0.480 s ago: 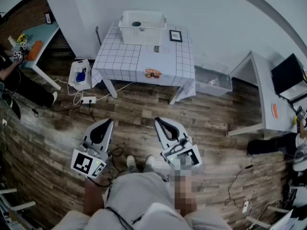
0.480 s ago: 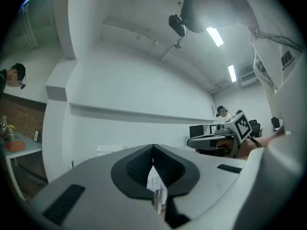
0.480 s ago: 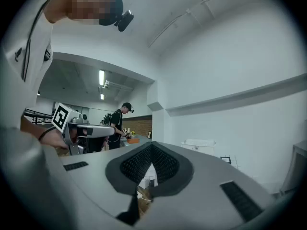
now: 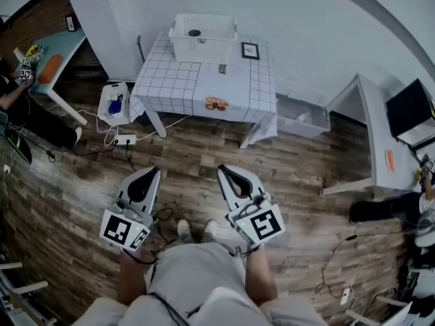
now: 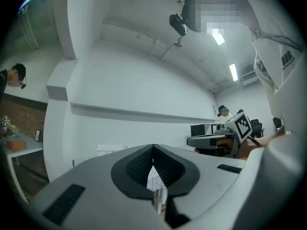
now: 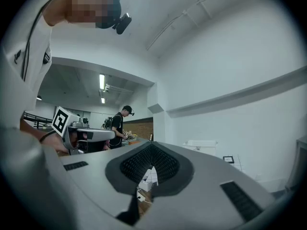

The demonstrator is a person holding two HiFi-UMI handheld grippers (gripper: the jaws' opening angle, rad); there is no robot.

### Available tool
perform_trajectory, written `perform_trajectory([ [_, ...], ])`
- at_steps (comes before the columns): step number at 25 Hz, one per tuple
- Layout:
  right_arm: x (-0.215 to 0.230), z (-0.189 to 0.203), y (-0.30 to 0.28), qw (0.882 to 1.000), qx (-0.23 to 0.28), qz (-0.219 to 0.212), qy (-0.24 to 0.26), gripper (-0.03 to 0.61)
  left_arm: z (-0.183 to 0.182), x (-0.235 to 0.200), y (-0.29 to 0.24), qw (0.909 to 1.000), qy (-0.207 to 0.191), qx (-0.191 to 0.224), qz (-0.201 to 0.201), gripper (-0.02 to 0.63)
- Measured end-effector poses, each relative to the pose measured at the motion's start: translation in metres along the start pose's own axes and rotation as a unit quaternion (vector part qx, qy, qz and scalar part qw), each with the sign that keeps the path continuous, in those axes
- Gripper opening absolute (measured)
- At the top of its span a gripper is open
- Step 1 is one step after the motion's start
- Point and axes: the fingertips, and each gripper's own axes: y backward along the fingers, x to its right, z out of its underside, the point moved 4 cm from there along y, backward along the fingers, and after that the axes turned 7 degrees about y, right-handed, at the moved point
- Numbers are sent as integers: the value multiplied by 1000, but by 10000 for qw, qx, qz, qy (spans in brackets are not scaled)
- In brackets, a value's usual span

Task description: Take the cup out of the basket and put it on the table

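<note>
Nothing that matters to the task has moved since the earlier frame. Both of my tongs hang in the same spots, low over the brown wood-plank floor (image 4: pixel 306 175) and well short of the table. The cup lies where it was.

On the left, my left tongs (image 4: pixel 151 173), grey and white with a square-marker cube at the back, point level toward the table. In the left gripper view their dark ribbed pads (image 5: pixel 139 166) meet at the tips with nothing between them, so they are clenched and empty.

In the middle, further ahead, the table with the white checked cloth (image 4: pixel 170 80) carries a white slatted plastic basket (image 4: pixel 204 51) at its far edge by the wall. The small dark cup (image 4: pixel 194 33) sits inside the basket, showing only its round top.

On the right, my right tongs (image 4: pixel 223 171) are likewise clenched on nothing.

By my judgement the task has not begun: I must first approach the table, then part one pair of tongs before reaching into the basket.
</note>
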Motion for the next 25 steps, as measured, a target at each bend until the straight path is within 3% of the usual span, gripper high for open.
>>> perform_trajectory([
  [14,33,4,0,9998,108,-180,-2,11,7,17,-30,9995,27,-43,-307,8],
  [25,61,14,-50,9998,33,-188,103,11,9,-28,-68,9995,36,-37,-307,8],
])
